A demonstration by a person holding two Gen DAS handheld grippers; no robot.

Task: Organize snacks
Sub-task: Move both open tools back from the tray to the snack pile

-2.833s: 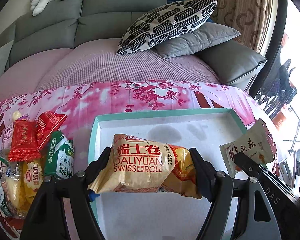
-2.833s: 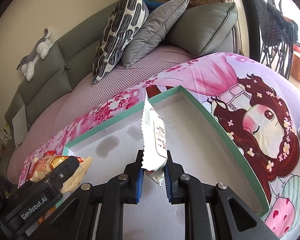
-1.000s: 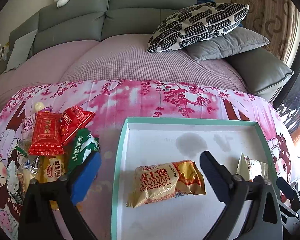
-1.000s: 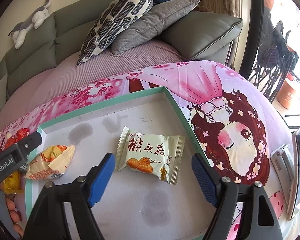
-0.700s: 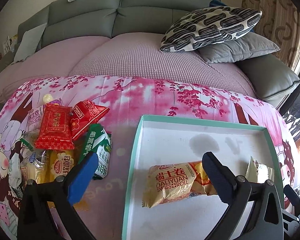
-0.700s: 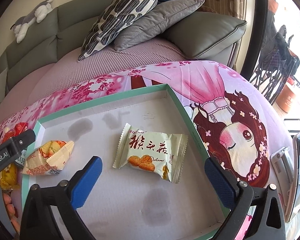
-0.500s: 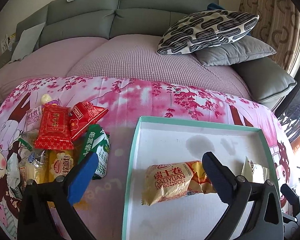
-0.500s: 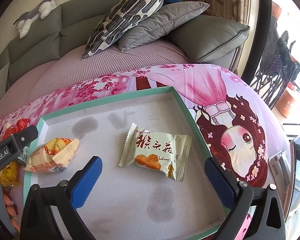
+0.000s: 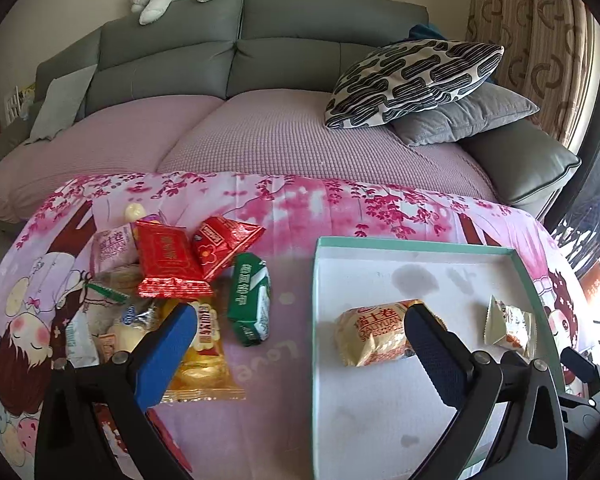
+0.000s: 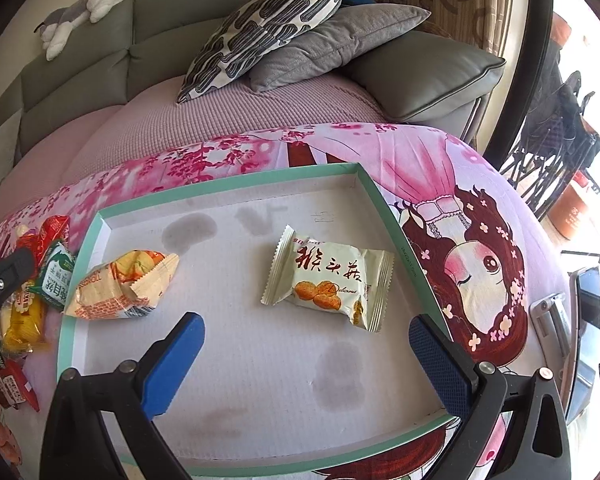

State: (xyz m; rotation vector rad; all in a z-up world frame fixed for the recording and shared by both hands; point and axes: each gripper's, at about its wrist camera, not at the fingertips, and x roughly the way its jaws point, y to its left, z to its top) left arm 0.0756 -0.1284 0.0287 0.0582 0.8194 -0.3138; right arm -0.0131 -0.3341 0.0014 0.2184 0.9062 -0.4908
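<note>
Two crinkly packets lying flat in tray, roll near left rim, biscuits nearer right rim, bare white card between. Both grippers, left and right, gaping wide, empty. Glossy pile on cloth outside.

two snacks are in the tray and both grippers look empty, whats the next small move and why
Probably swing the left gripper over the snack pile and pick one, such as the green packet at its edge. Both grippers are open and empty, the tray holds only two packets, and the pile lies on the left gripper's side.
</note>
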